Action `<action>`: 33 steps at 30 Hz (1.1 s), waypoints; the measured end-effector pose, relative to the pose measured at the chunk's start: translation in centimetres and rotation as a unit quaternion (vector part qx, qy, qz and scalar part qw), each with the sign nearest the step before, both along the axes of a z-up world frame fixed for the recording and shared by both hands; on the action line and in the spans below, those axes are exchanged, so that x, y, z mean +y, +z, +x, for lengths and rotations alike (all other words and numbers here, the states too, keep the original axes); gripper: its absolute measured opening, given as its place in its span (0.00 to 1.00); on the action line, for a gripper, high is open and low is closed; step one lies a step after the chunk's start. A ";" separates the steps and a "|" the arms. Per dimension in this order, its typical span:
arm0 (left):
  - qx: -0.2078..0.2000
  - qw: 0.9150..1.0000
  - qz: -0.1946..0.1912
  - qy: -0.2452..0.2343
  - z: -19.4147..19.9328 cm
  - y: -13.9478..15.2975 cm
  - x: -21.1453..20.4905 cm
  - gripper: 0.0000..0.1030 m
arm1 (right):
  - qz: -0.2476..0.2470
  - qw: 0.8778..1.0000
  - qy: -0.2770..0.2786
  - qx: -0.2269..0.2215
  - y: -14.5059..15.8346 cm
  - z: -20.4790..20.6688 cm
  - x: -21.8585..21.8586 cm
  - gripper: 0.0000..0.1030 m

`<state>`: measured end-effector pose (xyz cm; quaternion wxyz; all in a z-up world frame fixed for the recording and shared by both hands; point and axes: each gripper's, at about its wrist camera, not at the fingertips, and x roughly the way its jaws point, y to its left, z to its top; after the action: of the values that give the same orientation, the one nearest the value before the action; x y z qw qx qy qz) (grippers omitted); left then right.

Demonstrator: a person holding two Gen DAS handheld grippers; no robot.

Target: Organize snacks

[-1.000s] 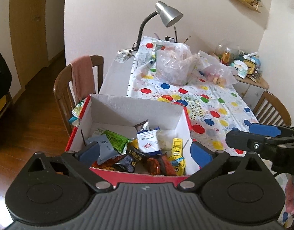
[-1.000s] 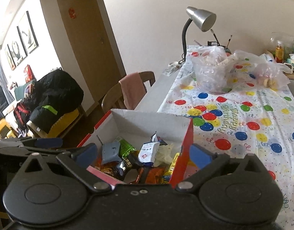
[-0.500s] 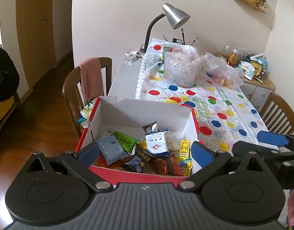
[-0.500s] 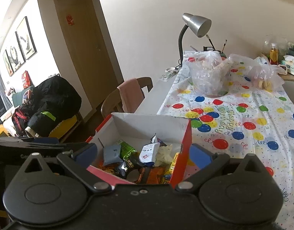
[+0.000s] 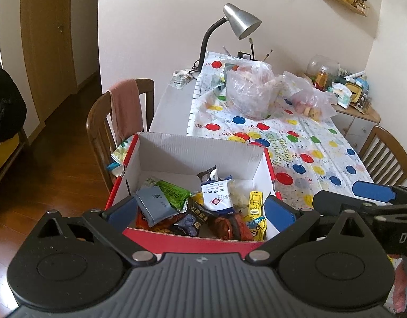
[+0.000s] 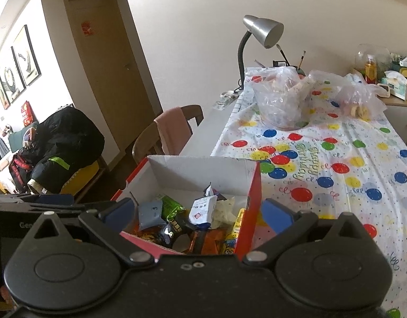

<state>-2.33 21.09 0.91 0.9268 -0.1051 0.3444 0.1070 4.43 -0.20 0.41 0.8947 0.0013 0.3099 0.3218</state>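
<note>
- Snacks [image 5: 200, 206]: loose heap of packets in the near half of the red-sided cardboard box [image 5: 200, 153], far half of the floor bare. Box sits at the near left corner of the tabletop [image 5: 171, 106], partly on the balloon-print cloth [image 5: 304, 148].
- Identifiable in the heap: grey-blue pouch [image 5: 153, 205], green packet [image 5: 174, 194], white packet with red mark [image 5: 216, 194], yellow sachet [image 5: 255, 201], orange-brown wrappers at the front wall. All overlapping, no visible sorting.
- Left tongs [image 5: 200, 209]: spread wide, nothing between the pads, hovering above the near wall of the box, straddling most of the heap. Reads as lined up over the box, not committed to any one packet.
- Right tongs [image 6: 198, 212]: also spread and empty, just to the right of the left pair, straddling the right wall of the box, so one pad is over the snacks and the other over the cloth.
- Both pairs held high and back, presumably to keep the whole box in sight.
- More food in two clear plastic bags [image 5: 250, 92] at the far end by the desk lamp [image 5: 238, 23]; well apart from the box. Can't tell whether they're part of the job.
- Stage: ambiguous. Fits either snacks gathered into the box as the end result, or a jumble waiting to be pulled out and sorted.
- Risk guess: packets are thin and slippery, stacked on each other; a pinch could catch two at once.
</note>
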 end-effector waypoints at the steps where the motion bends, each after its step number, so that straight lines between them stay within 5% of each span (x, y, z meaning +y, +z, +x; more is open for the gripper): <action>1: -0.001 1.000 0.001 -0.001 0.0 0.0 0.1 1.00 | -0.002 1.000 -0.001 0.000 0.0 -0.1 0.1 1.00; 33: -0.003 1.000 0.001 -0.006 -0.1 0.4 0.3 1.00 | -0.010 1.000 -0.014 -0.014 -0.2 -0.8 0.4 1.00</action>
<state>-2.46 21.43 1.28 0.9286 -0.1024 0.3420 0.1015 3.65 0.22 0.23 0.9032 -0.0080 0.3008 0.3060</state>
